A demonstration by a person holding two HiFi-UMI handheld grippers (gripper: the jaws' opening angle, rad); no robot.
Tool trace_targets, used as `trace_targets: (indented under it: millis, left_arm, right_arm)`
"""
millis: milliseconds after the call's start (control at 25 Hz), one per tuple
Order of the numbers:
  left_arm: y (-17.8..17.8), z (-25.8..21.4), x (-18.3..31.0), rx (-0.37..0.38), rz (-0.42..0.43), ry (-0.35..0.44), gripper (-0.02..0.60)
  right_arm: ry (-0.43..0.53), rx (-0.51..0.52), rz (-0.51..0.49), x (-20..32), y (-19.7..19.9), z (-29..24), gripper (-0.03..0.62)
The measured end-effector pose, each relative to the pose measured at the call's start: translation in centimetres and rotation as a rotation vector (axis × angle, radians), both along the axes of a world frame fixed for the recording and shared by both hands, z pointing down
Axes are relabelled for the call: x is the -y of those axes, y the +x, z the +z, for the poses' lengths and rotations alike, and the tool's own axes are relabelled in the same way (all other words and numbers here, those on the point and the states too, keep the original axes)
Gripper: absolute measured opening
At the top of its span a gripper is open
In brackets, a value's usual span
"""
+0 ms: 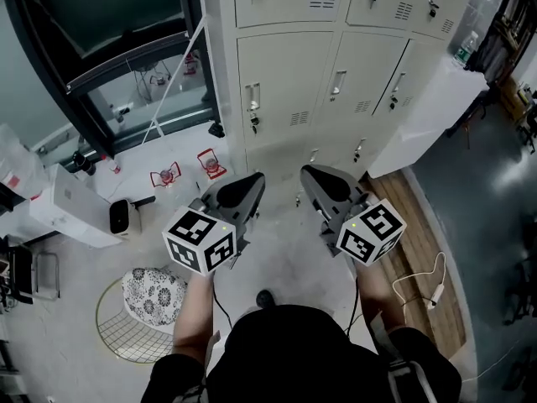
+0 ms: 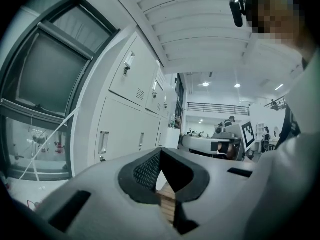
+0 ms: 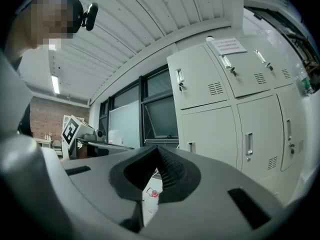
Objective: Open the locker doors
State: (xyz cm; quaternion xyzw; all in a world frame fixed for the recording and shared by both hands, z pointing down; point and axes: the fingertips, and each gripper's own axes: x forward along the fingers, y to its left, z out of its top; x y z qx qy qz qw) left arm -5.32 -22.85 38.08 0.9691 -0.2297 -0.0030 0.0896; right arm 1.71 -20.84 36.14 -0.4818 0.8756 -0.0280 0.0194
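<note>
A bank of cream lockers (image 1: 336, 65) stands ahead, and every door I can see is closed. The doors have small metal handles (image 1: 252, 97) and keys in the locks. My left gripper (image 1: 254, 180) and right gripper (image 1: 309, 173) hover side by side over the floor, short of the lower doors and touching nothing. In the left gripper view the left gripper (image 2: 160, 152) has its jaws together and empty, with the lockers (image 2: 125, 129) off to its left. In the right gripper view the right gripper (image 3: 159, 148) is shut and empty too, with the lockers (image 3: 220, 129) on its right.
A dark-framed window (image 1: 109, 49) lies left of the lockers. Below it are a white box (image 1: 71, 212), two red items (image 1: 165, 175) and a wire stool with a patterned cushion (image 1: 155, 296). A white panel (image 1: 424, 116) juts out at the right, beside a wooden floor strip (image 1: 428, 250) and a cable (image 1: 424, 288).
</note>
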Motion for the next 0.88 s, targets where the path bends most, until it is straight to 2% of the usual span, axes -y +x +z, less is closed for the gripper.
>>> trace_targets:
  millis: [240, 520, 880]
  left_arm:
    - [-0.6, -2.6, 1.4, 0.009, 0.018, 0.025, 0.018]
    - [-0.2, -6.8, 2.9, -0.004, 0.049, 0.064, 0.017]
    - [0.9, -12.3, 6.8, 0.012, -0.028, 0.166, 0.018]
  right_arm:
    - [0.044, 0.002, 0.001, 2.2, -0.1, -3.4, 0.005]
    - [0.103, -0.039, -0.096, 4.7, -0.9, -8.3, 0.005]
    - [0.190, -0.095, -0.130, 9.2, -0.4, -14.4, 0.005]
